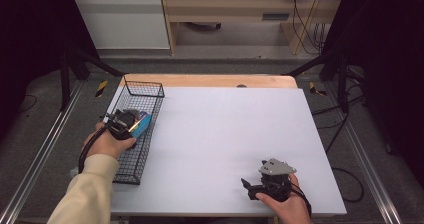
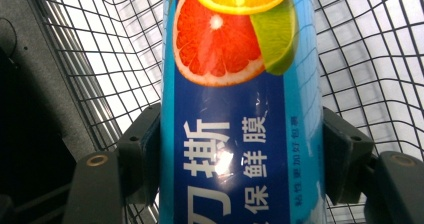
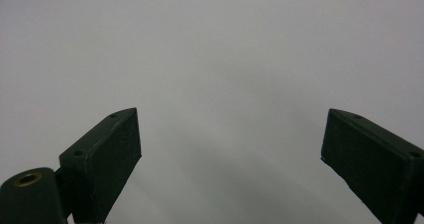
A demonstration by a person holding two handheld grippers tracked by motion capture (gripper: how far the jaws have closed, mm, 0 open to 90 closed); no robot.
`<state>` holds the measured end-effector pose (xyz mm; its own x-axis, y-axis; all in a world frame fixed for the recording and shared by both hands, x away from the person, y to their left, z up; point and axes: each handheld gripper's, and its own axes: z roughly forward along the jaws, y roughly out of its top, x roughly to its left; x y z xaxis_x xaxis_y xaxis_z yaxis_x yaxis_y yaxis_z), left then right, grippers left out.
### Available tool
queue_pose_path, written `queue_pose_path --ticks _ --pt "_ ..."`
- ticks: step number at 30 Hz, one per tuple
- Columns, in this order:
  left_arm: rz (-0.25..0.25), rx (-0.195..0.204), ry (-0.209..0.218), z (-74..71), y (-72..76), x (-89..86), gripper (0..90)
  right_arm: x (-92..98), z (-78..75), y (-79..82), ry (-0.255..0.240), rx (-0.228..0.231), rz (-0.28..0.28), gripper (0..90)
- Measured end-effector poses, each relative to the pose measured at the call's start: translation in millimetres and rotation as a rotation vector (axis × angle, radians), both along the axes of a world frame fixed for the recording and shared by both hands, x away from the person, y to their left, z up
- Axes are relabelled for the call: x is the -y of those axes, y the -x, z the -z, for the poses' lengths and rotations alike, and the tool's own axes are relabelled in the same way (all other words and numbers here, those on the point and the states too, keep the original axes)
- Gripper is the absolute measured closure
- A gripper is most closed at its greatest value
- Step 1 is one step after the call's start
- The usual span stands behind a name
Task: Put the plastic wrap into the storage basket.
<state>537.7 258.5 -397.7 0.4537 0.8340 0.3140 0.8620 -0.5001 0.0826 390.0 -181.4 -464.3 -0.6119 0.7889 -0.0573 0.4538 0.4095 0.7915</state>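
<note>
While clamped, blue box reads 保鲜膜 beneath citrus slices.

I see my right gripper with its two black jaws spread wide apart, nothing between them, above the plain pale grey table surface.

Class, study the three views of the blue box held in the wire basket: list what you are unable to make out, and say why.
- Blue box: both ends cut off by the left gripper view's edges.
- Same box, high view: printing too small; left hand-held gripper covers part.
- Wire basket floor near the hand: hidden by hand and sleeve.
</note>
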Motion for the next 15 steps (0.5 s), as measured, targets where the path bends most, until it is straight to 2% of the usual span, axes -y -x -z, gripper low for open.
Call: queue_pose_path --ticks 5,8,9,12,15 --pt "0.010 0.008 -0.015 0.5 0.1 1.1 30.7 -0.6 -0.3 0.3 0.004 -0.001 -0.003 9.4" --pt "0.015 0.018 -0.009 -1.4 0.6 1.7 29.4 -0.7 0.1 0.2 0.006 0.003 -0.006 9.4" --pt "0.018 0.034 -0.004 -1.7 1.3 1.6 28.6 -0.7 0.2 0.3 0.003 0.002 -0.004 9.3" --pt "0.018 0.037 0.013 -3.1 3.2 2.1 26.1 -0.8 0.2 0.3 0.003 -0.004 -0.002 9.3" --pt "0.030 0.059 0.033 -6.8 6.2 1.9 23.3 -1.1 0.3 0.5 0.001 -0.002 -0.003 9.3"
